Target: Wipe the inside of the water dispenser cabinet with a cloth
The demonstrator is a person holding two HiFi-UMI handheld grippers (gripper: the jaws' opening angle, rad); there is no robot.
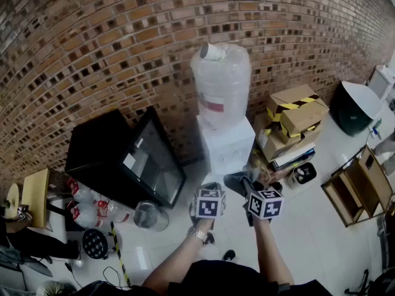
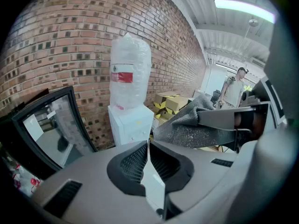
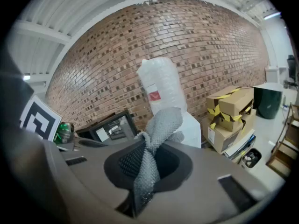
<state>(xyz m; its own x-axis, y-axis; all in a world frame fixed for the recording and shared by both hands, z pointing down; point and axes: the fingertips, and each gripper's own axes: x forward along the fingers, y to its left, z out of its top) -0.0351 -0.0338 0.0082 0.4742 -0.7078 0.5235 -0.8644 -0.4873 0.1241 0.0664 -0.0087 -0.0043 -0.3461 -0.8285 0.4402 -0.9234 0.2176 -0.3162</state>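
Cloth [image 3: 156, 139] pinched tight in right gripper [image 3: 145, 169], held up in front of 1 water dispenser [image 1: 225, 143] w/ 1 bottle [image 1: 221, 82] on top. Left gripper [image 2: 148, 157] closed, empty. 1 black glass-door cooler [image 1: 123, 159] to dispenser's left, box stack [image 1: 293, 119] to its right.

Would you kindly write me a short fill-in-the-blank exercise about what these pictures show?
The right gripper is shut on the grey cloth, while the left gripper is shut on ____.
The water dispenser stands against a ____ wall.
The cardboard boxes beside it carry yellow and ____ tape.
Missing words: nothing; brick; black.
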